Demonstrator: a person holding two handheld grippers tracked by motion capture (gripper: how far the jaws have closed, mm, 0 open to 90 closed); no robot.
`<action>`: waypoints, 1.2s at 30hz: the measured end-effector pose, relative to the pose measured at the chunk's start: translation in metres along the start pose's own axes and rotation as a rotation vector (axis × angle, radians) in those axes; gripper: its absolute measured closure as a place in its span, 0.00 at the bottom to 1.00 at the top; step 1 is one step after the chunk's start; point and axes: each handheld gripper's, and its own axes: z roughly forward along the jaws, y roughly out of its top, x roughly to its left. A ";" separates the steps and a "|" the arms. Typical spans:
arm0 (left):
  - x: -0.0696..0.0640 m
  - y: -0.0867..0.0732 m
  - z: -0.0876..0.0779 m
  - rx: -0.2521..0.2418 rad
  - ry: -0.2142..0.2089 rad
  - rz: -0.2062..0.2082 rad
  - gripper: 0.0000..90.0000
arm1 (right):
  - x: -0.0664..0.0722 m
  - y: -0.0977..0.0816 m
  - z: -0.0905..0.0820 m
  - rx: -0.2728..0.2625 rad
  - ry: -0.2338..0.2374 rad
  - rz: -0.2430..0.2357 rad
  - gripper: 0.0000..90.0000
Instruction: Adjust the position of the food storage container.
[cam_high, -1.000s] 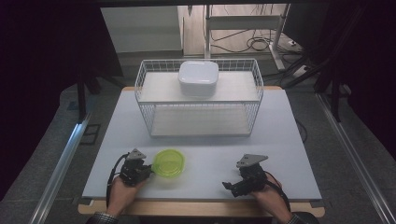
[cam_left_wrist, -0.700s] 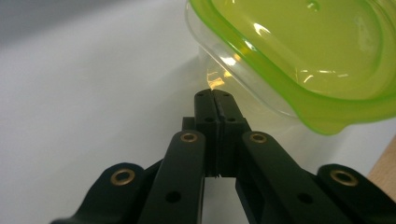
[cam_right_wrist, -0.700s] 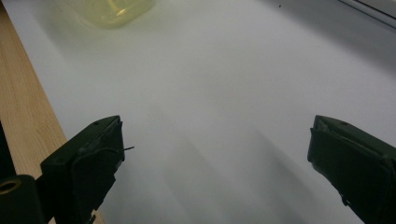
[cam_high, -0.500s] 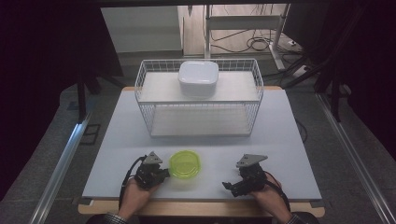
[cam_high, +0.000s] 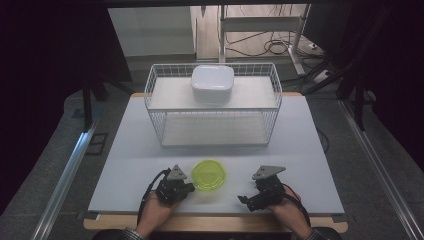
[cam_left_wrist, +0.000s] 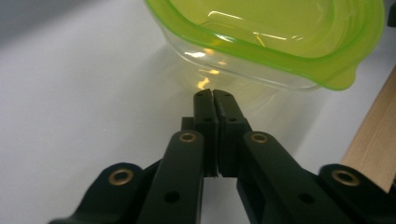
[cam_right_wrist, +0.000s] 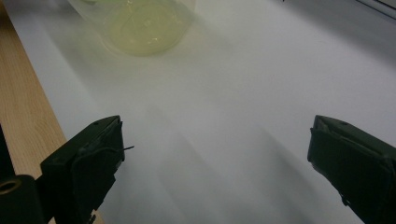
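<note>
A clear round container with a lime-green lid (cam_high: 208, 175) stands on the white table (cam_high: 145, 150) near the front, between my two grippers. My left gripper (cam_high: 189, 186) lies just left of it, jaws pressed together with nothing between them. In the left gripper view the closed tips (cam_left_wrist: 213, 93) sit right at the container's clear wall (cam_left_wrist: 243, 70), below the green rim. My right gripper (cam_high: 244, 199) rests to the right of the container, a gap away. Its jaws stand wide open over bare table (cam_right_wrist: 217, 140), with the container (cam_right_wrist: 140, 23) farther off.
A white wire basket (cam_high: 212, 125) with two levels stands at the table's middle back, and a white lidded box (cam_high: 212, 83) sits on its upper level. A wooden strip (cam_high: 210, 222) runs along the table's front edge. The floor around holds rails and cables.
My left gripper has travelled to the right along the front of the table, and the green-lidded container has slid right ahead of it. The right gripper has stayed put.
</note>
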 end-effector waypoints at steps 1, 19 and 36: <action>0.001 0.000 -0.001 -0.004 0.009 0.001 0.96 | 0.000 0.000 0.000 -0.001 -0.001 0.001 0.04; 0.000 -0.012 -0.027 -0.076 0.087 0.074 0.29 | 0.000 0.000 -0.002 -0.012 0.002 0.007 0.04; -0.002 -0.026 -0.042 -0.087 0.055 0.031 0.15 | 0.000 0.000 -0.003 -0.014 0.005 0.010 0.04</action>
